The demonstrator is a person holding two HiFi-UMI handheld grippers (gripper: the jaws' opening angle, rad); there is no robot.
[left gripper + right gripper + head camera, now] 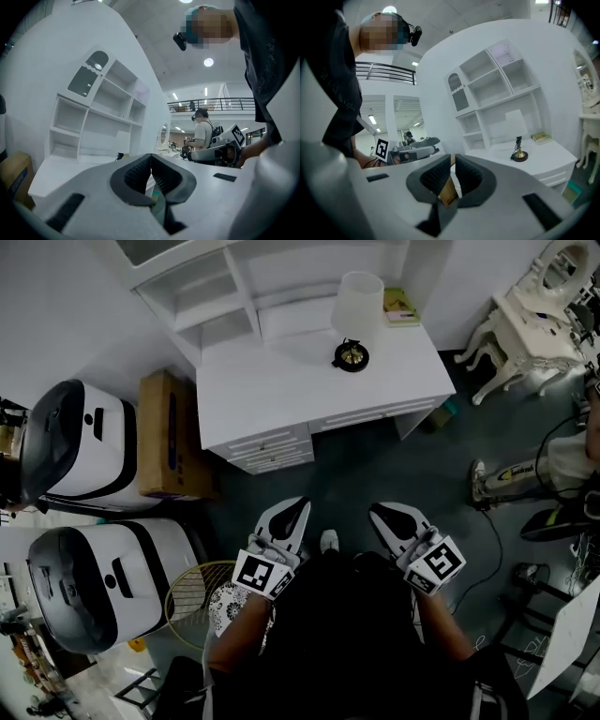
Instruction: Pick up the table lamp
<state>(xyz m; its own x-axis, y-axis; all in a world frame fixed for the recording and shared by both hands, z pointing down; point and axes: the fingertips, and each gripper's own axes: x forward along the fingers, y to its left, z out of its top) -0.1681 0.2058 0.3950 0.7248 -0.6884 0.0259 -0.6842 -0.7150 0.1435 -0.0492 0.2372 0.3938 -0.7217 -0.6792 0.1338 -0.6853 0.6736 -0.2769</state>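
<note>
At lower centre of the head view, both grippers sit well short of the lamp.
The left gripper [292, 512] and right gripper [394, 514] have their jaws pressed together, empty. The table lamp [356, 315] stands upright at upper centre on the white desk [281, 381]. This looks like the approach; next, a claw must spread and reach the stem.

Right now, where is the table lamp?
In the head view the table lamp stands upright at the upper middle of the picture, toward the back right of the white desk, just left of the book.
</note>
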